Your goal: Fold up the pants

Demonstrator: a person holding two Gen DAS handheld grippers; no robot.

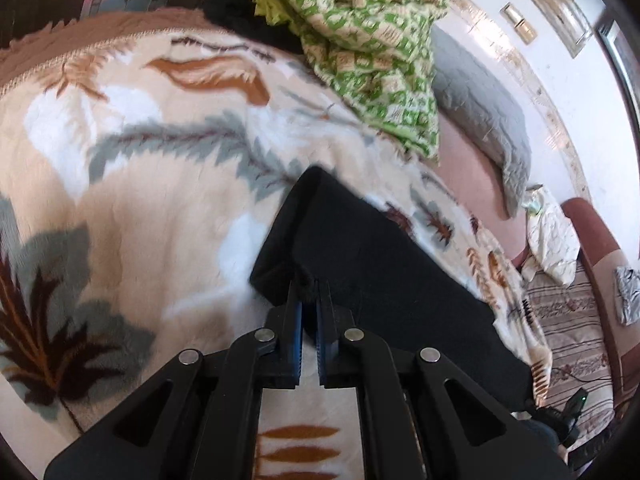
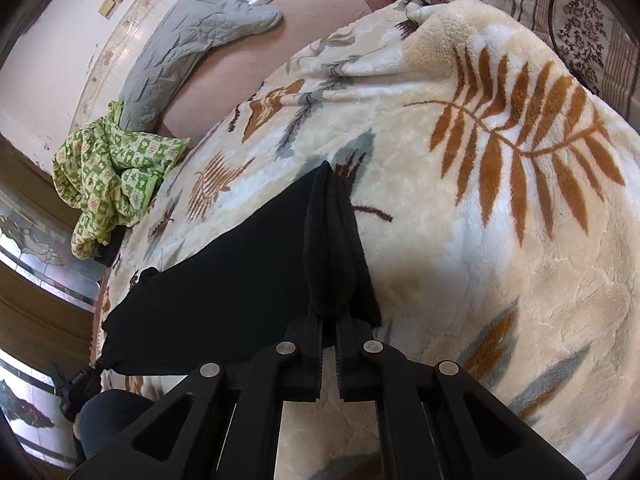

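The black pants hang folded lengthwise as one taut band over the cream leaf-patterned blanket. My left gripper is shut on one end of the pants, pinching the bunched near corner. In the right wrist view the pants stretch away to the left, and my right gripper is shut on the other end, where folded layers of fabric stick up between the fingers. The left gripper also shows small at the far left, holding the far corner. The blanket lies beneath.
A green-and-cream patterned cloth is heaped at the far side of the bed, with a grey quilted pillow beside it by the wall. A striped couch with loose clothes stands past the bed's right edge.
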